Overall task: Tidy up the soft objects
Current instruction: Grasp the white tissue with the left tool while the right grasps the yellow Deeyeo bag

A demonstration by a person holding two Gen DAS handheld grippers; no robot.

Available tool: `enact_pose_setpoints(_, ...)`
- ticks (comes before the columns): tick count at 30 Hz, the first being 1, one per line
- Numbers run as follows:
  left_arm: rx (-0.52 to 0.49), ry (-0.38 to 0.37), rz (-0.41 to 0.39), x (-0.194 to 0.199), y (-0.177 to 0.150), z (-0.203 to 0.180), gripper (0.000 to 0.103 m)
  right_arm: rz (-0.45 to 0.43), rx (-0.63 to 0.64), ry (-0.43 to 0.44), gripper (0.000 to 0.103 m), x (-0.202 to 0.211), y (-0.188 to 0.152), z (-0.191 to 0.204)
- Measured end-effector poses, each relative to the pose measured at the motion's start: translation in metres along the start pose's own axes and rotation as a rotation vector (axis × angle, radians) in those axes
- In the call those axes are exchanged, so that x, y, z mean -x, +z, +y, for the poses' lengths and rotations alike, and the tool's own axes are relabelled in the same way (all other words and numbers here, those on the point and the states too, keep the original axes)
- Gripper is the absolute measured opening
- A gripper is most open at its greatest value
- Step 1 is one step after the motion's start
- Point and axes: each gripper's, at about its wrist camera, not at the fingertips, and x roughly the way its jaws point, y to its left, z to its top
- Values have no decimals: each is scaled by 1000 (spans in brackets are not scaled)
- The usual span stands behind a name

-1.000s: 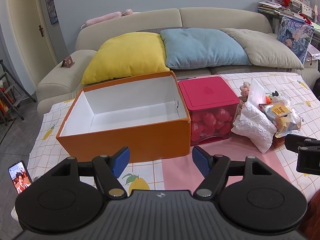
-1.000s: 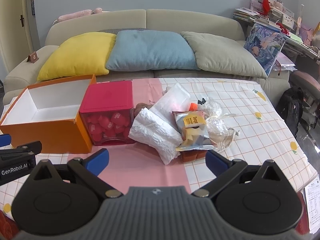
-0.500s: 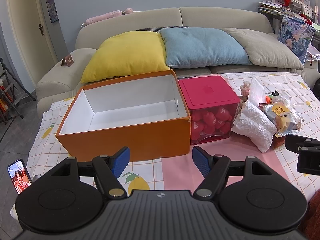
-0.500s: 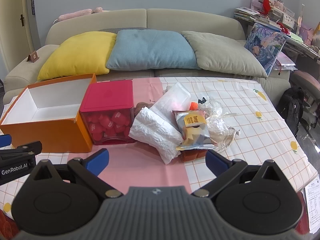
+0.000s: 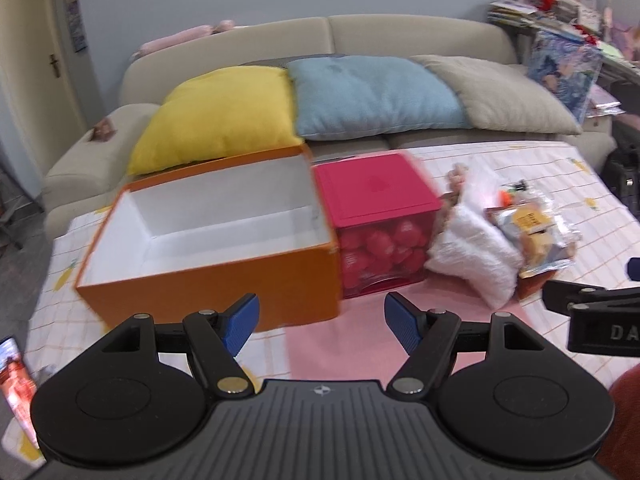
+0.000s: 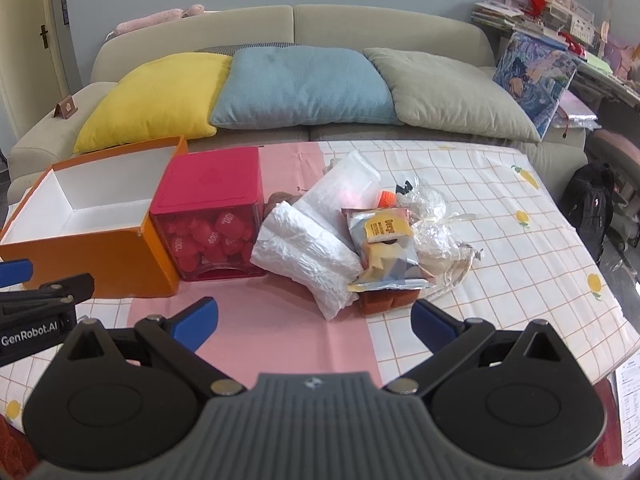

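Observation:
An open orange box [image 5: 208, 276] with a white empty inside stands on the table's left; it also shows in the right wrist view [image 6: 92, 252]. Beside it is a pink-lidded clear box [image 6: 212, 220] of red pieces. A heap of soft packs lies to its right: white crinkled bags [image 6: 308, 248], a snack pouch [image 6: 380, 248], clear wrappers [image 6: 432, 232]. My left gripper [image 5: 320, 324] is open and empty before the orange box. My right gripper [image 6: 314, 320] is open and empty just short of the heap.
A checked and pink tablecloth [image 6: 500, 200] covers the table. A sofa behind holds yellow [image 6: 156, 96], blue [image 6: 300, 88] and grey [image 6: 448, 92] cushions. A phone [image 5: 14, 376] stands at the table's left front corner. A black backpack [image 6: 592, 204] sits on the floor right.
The left wrist view has shifted and is now blurred: the left gripper is moving, with the boxes sitting a little further right in view. The right gripper has barely moved. Both jaws stay open.

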Motion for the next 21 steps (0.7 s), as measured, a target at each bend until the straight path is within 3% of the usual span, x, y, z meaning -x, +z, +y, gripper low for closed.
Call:
enact_pose_setpoints(4,0,-93,19,-11,8,-12,84,11,-39,-23,100,-11,2,-22)
enact_pose_setpoints(10,13,-205,35,-34,25,-39,84,28,-60,-34,87,-35,12,-52)
enact_pose_setpoints(16,160,-316,100,-72,44,-58,86,39,-26,-35,81,-69,29,-66)
enact_pose_setpoints(21,270,-346,156,-114,48,-71,88,70,3,-32,79,-102,37,-69)
